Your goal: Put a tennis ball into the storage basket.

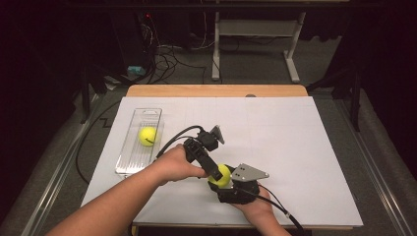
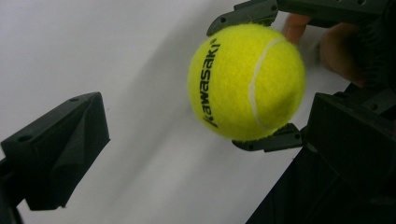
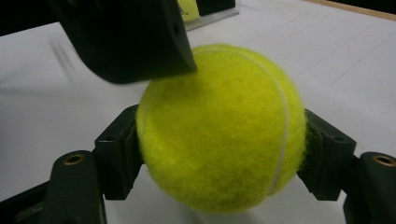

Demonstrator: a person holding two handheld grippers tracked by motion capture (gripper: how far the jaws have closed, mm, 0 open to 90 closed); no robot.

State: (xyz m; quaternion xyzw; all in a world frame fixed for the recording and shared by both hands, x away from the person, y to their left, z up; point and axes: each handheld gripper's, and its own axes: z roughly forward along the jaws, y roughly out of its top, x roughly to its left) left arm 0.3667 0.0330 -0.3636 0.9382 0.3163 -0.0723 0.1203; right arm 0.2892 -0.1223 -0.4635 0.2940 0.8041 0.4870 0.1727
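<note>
A yellow tennis ball (image 1: 224, 172) is clamped between the two jaws of my right gripper (image 1: 222, 181) near the front of the white sheet. In the right gripper view the ball (image 3: 219, 121) presses against both pads of the right gripper (image 3: 223, 144). My left gripper (image 1: 215, 173) reaches in from the left, open. In its own view the left gripper (image 2: 205, 137) has its jaws wide apart, with the ball (image 2: 245, 81) ahead between them and not touched by either. One left jaw overlaps the top of the ball in the right gripper view.
A clear plastic tray (image 1: 142, 116) lies at the left of the white sheet (image 1: 295, 147) with a second yellow ball (image 1: 147, 135) in it. The table's wooden far edge (image 1: 216, 90) borders the sheet. Cables and a stand's legs are on the floor beyond.
</note>
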